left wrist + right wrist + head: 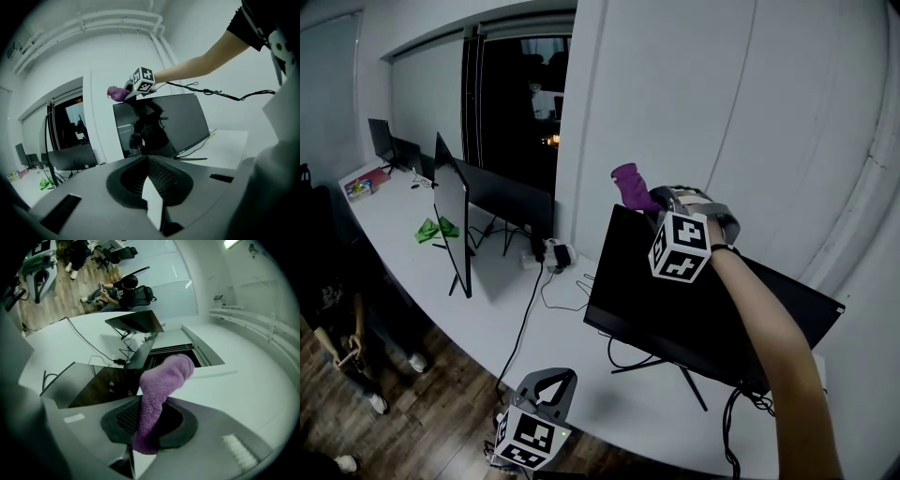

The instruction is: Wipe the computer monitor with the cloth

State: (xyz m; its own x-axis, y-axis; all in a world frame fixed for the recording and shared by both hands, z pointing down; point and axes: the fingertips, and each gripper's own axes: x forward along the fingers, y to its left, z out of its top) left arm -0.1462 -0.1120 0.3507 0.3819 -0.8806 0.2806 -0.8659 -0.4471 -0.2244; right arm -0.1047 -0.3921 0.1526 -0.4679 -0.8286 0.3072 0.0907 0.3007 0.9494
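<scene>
The black computer monitor point(694, 305) stands on a thin stand on the white desk point(572, 342), its screen dark and reflective. My right gripper point(652, 200) is at the monitor's top left corner, shut on a purple cloth point(629, 184) that sticks up past the top edge. In the right gripper view the cloth point(163, 386) bulges out between the jaws, above the screen point(101, 383). My left gripper point(557, 379) hangs low near the desk's front edge, shut and holding nothing. The left gripper view looks up at the monitor point(164, 126) and the cloth point(117, 93).
Two more monitors point(453, 220) point(511, 197) stand further left along the desk, with a green cloth point(436, 228) near them. A power strip point(555, 253) and loose cables point(530, 305) lie beside the near monitor. A person point(337, 328) is on the wooden floor at lower left.
</scene>
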